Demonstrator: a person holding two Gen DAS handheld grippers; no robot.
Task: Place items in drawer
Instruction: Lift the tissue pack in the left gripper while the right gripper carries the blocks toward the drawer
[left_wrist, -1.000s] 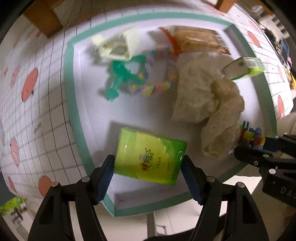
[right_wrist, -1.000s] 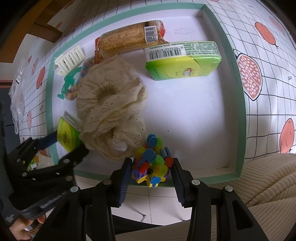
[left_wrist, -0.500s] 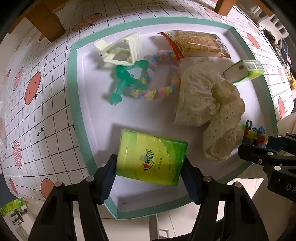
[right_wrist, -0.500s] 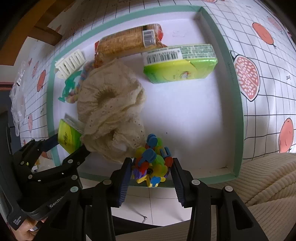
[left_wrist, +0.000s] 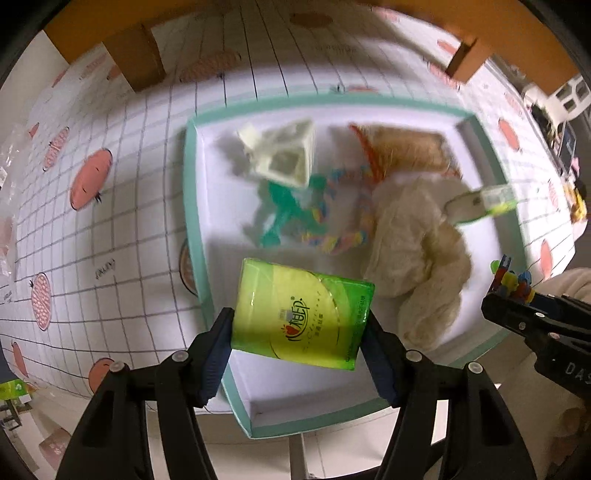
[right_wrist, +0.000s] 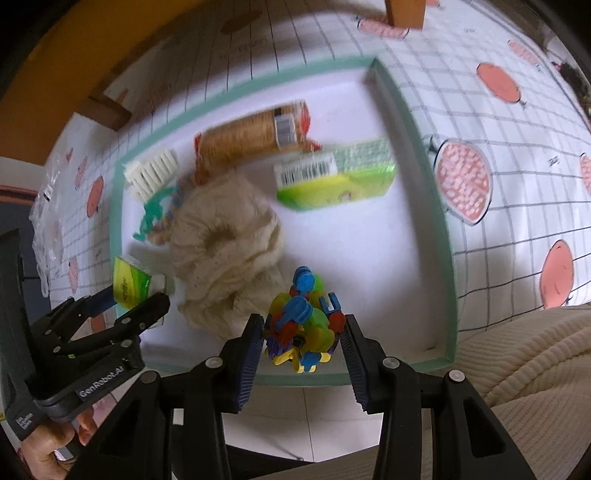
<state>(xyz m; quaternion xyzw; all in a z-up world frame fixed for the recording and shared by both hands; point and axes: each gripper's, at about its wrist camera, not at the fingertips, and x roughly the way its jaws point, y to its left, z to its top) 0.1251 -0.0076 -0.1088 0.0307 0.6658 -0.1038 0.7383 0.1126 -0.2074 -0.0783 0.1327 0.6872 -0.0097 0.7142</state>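
- L gripper (left_wrist: 299, 341): clamped on tissue pack (left_wrist: 301, 314), above tray (left_wrist: 192, 206) corner.
- R gripper (right_wrist: 301, 341): clamped on clip bundle (right_wrist: 303, 325), at tray edge.
- Tissue packs: 2; 2nd pack (right_wrist: 332, 177) in tray.

left gripper (right_wrist: 122, 306) body: "GenRobot.AI" in white | right gripper (left_wrist: 513, 291) side: only "DAS" readable, rest cut off | green tissue pack (right_wrist: 334, 179): barcode label, digits too blurry | held green pack (left_wrist: 301, 314): logo, can't read it
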